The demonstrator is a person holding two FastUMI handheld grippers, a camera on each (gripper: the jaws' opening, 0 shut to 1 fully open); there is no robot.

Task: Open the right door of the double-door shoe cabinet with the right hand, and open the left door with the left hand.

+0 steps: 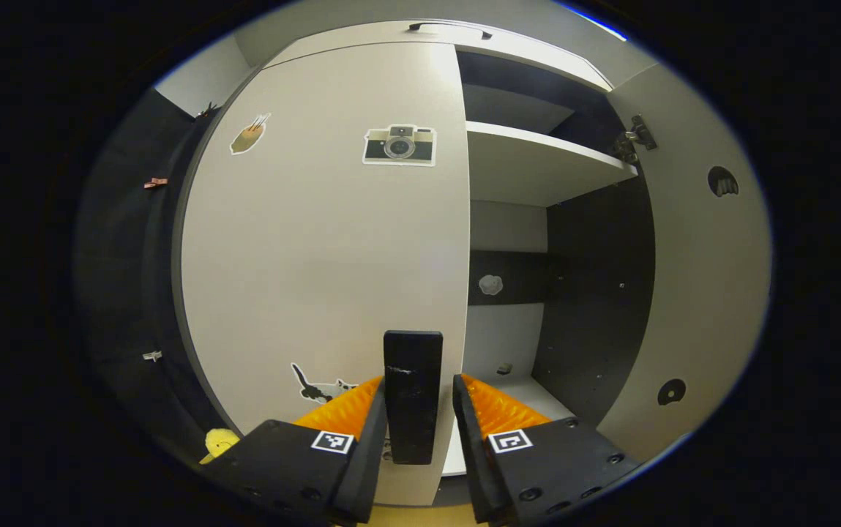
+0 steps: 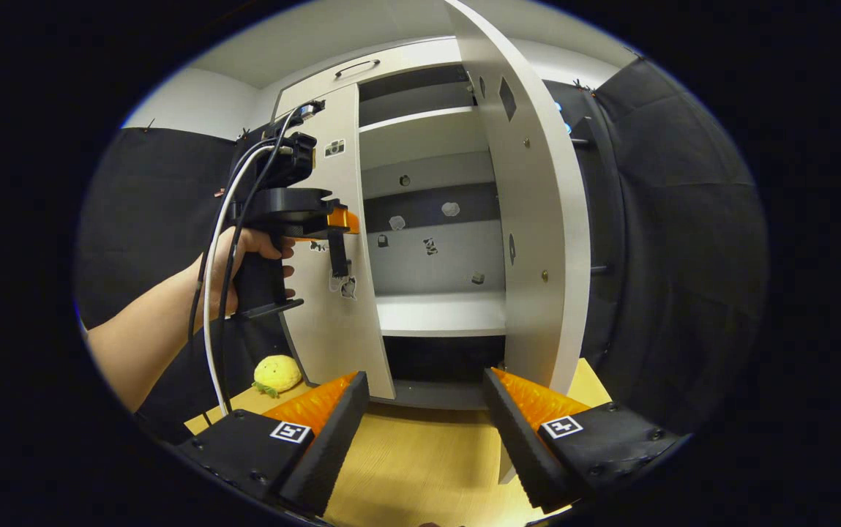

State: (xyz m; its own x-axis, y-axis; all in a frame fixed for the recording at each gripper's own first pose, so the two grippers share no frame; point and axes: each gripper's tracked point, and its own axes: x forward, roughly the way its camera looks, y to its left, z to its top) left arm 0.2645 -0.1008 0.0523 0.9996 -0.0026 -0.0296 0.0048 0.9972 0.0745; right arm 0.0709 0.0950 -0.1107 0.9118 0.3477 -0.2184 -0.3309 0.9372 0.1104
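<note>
- The left claw (image 1: 419, 410) sits right up against the left door (image 1: 318, 241). Its two fingers (image 1: 369, 432) stand on either side of the black door handle (image 1: 412, 395). They look very close to the handle, but I cannot tell if both press on it.
- In the right gripper view, a hand (image 2: 244, 267) holds the left claw (image 2: 337, 241) at that handle (image 2: 337, 256), with wires hanging down from it.
- The right claw (image 2: 426, 410) is wide open and holds nothing. It hangs over the wooden table (image 2: 420, 468), in front of the shoe cabinet (image 2: 420, 80).
- A small yellow toy (image 2: 277, 373) lies on the table by the bottom corner of the left door (image 2: 336, 307).
- The left door looks shut, or almost shut. It has a camera sticker (image 1: 399, 144) up high and a cat sticker (image 1: 318, 388) down low.
- The right door (image 2: 537, 241) stands swung open, with its edge toward the right claw. In the left gripper view the right door (image 1: 705, 293) is off to the side, and a metal hinge (image 1: 636, 139) shows near its top.
- Inside the cabinet there is a white shelf (image 1: 544, 157) up high and another shelf (image 2: 442, 313) lower down.
- Little stickers (image 2: 427, 245) dot the back wall of the cabinet.
</note>
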